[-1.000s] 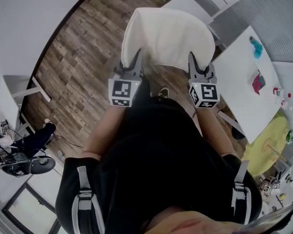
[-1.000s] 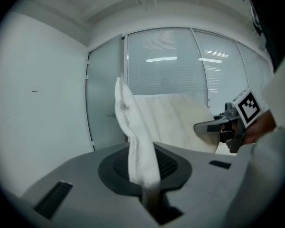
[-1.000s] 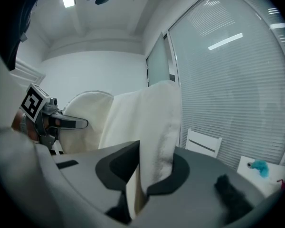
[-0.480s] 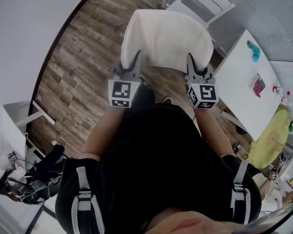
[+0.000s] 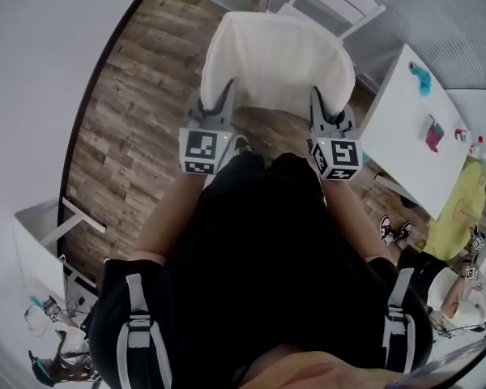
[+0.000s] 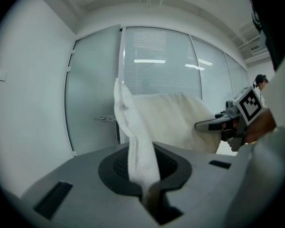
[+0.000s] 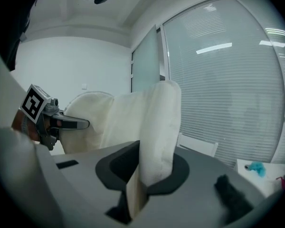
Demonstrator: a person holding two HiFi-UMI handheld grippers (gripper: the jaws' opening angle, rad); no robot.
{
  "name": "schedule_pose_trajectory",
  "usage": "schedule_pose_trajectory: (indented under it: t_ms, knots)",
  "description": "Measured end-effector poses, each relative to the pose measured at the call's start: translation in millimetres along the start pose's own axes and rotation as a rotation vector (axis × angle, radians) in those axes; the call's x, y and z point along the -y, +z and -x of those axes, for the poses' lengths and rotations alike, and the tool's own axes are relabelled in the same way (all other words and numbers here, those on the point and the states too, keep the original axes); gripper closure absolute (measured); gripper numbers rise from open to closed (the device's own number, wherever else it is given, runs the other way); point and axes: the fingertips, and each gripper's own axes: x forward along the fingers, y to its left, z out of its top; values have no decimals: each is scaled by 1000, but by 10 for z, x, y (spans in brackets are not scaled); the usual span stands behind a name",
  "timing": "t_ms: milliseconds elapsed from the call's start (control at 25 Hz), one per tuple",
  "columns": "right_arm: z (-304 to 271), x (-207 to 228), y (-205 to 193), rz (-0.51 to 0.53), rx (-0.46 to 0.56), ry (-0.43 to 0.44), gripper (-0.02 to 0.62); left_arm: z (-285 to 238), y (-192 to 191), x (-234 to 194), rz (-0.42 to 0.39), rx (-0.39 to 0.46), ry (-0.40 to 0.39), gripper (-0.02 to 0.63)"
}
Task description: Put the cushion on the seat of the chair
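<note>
Wood-plank floor (image 5: 138, 120) under everything. White table (image 5: 413, 136) sits off to the right of the right jaws. White chair (image 5: 340, 2) stands ahead of both pairs of jaws, past the cushion's far edge, its seat partly hidden.

Cream cushion (image 5: 275, 63) is in the air, spanning the two grippers and reaching out ahead of them. Not on the seat yet.

- Left gripper (image 5: 223, 97): jaws nearly closed, pinching the cushion's near-left edge.
- Right gripper (image 5: 319, 100): likewise, nearly closed on the near-right edge.

Risks:
- Both grips are thin edge pinches, so the soft fabric could slip out if one hand leads.
- The cushion blocks sight of the seat, so it may land crooked or overhang.
</note>
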Motion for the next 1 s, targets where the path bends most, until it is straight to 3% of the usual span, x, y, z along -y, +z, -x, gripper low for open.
schedule_pose_trajectory:
  t_ms: [360,1000]
  knots:
    - [-161,272,-52,-28,-13,-72,538,-453,24,-19,-32,-11,-80,552]
    - [-973,1543,-161,-117,-36,-104,538,-2015,324,137,-90,-85,-132,552]
